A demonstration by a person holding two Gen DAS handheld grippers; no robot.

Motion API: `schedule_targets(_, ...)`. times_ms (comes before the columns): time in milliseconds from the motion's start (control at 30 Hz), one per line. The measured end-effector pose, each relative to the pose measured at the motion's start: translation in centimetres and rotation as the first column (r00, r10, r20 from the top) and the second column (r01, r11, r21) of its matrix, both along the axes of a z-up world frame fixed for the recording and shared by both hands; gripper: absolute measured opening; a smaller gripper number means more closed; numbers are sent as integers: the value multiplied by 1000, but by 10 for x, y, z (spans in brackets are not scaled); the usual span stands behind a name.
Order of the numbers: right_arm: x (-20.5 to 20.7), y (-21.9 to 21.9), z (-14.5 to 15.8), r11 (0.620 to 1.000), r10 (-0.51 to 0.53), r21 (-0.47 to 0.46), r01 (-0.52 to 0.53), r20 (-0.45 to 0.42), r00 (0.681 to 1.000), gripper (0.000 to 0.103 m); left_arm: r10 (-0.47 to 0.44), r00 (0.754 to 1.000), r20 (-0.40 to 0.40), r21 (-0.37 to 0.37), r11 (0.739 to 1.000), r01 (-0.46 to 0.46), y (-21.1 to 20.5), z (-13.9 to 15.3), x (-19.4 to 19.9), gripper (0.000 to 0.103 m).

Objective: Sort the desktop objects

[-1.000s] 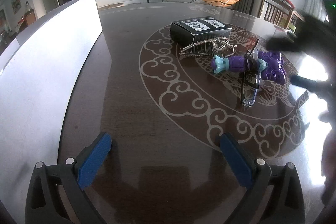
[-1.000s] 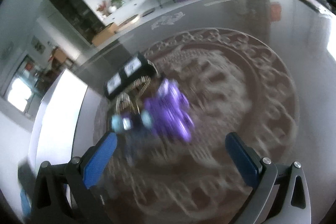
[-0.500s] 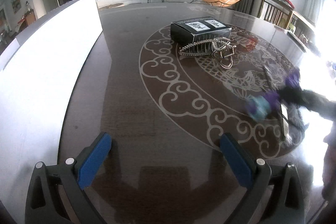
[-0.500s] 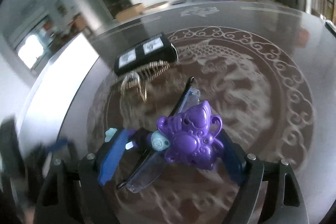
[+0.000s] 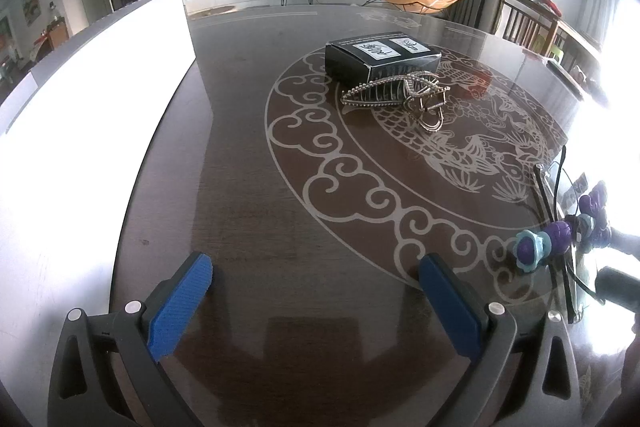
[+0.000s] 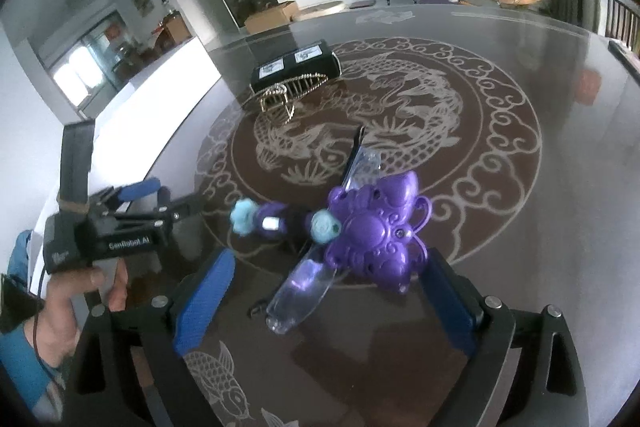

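- Glossy dark worktop (image 5: 248,187) with a pale dragon-and-cloud inlay is filling both views, a living room with a television lying beyond its far edge.
- Compared with a second ago, the purple toy wand (image 6: 368,227) and the clear-lensed glasses (image 6: 308,283) under it are no longer sitting mid-worktop beside the metal hair claw (image 5: 400,93); they are now lying at the near right, between the blades of the right tongs (image 6: 320,291).
- Those tongs have just been opening; their blue pads are standing apart, seemingly clear of the toy.
- That is suggesting the pair is being released into a near-right sorting spot.
- Left tongs (image 5: 316,301) are hovering apart and empty over bare worktop.
- Black box (image 5: 382,57) and hair claw are waiting at the far centre, likely next.
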State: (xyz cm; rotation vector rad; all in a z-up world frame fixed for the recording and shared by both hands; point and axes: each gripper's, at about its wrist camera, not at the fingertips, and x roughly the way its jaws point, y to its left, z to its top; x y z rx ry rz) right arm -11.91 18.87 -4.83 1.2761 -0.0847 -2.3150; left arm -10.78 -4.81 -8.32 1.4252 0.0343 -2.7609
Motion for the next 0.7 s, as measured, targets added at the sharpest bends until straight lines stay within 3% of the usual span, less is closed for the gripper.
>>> schedule_targets(133, -1, -3, -2, 998, -50, 28, 51, -18, 999, 94, 0, 1000, 0, 1, 1000, 0, 0, 0, 0, 103)
schedule_targets(167, -1, -3, 5, 998, -52, -28, 51, -38, 998, 92, 0, 1000, 0, 0, 1000, 0, 0, 0, 0, 103)
schedule_targets(233, 5, -3, 24, 971, 48, -230, -63, -71, 996, 92, 0, 1000, 0, 0, 1000, 0, 0, 0, 0, 103)
schedule_targets(300, 1, -7, 34, 883, 176, -435, -174, -35, 984, 92, 6, 1000, -1, 3, 1000, -6, -1, 0, 0, 103)
schedule_targets(400, -9, 4, 40, 864, 126, -489, -123, -27, 992, 92, 6, 1000, -3, 7, 1000, -6, -2, 1, 1, 103)
schedule_targets(467, -16, 12, 36, 900, 52, -433, -49, -4, 999, 92, 8, 1000, -6, 11, 1000, -8, -4, 2, 2, 103)
schedule_targets(500, -18, 14, 32, 940, 3, -342, -1, 6, 1000, 92, 8, 1000, -7, 16, 1000, -8, -5, 3, 2, 103)
schedule_targets(567, -16, 14, 24, 979, -57, -198, 58, 11, 998, 92, 10, 1000, -15, 32, 999, -9, -7, 5, 3, 103)
schedule_targets(700, 2, 0, 5, 996, -33, -77, 34, 15, 999, 92, 13, 1000, -21, 49, 999, -11, -9, 7, 6, 103)
